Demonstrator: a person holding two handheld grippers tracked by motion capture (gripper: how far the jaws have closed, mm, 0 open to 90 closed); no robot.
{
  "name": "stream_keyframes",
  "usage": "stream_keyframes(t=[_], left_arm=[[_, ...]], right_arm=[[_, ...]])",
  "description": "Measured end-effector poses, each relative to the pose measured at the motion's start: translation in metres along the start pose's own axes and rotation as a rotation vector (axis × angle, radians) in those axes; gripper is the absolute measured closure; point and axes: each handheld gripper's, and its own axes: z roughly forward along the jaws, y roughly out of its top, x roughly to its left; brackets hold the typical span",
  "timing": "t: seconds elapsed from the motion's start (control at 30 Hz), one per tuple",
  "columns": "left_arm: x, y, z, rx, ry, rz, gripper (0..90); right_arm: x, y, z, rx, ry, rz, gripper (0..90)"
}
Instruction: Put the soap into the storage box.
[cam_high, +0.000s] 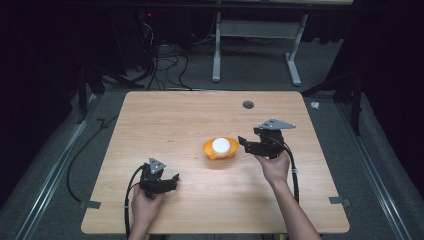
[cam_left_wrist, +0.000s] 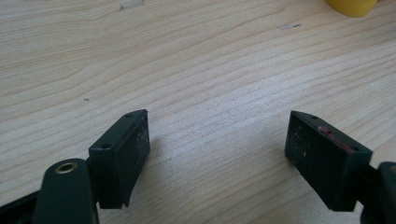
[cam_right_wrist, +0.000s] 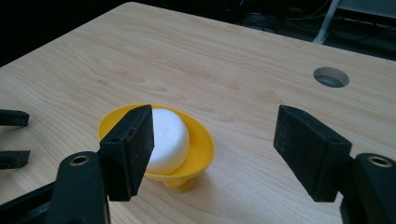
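Underfoot it is all grey carpet, dark around the edges, with the pale wooden table lit in the middle and a white desk frame and loose cables on the floor beyond it. Near the table's far edge is a round hole. Just left of the right gripper sits a yellow bowl with a white round lump in it; nothing lies between them. That gripper is raised off the wood, jaws spread wide, empty. The left gripper rests low near the front edge, jaws likewise parted over bare wood, the bowl well off ahead to its right.
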Motion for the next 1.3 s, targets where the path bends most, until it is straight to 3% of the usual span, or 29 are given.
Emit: stream_keyframes(t=[0.93,1.13,1.3], left_arm=[[0.000,0.000,0.000,0.000,-0.001,0.000,22.4],[0.000,0.000,0.000,0.000,-0.001,0.000,22.4],[0.000,0.000,0.000,0.001,-0.001,0.000,22.4]], right_arm=[[-0.023,-0.014,-0.034,-0.028,-0.057,0.031,30.5],[-0.027,-0.018,-0.043,-0.043,-0.048,0.048,30.7],[-0.029,-0.018,-0.048,-0.035,-0.058,0.028,30.7]])
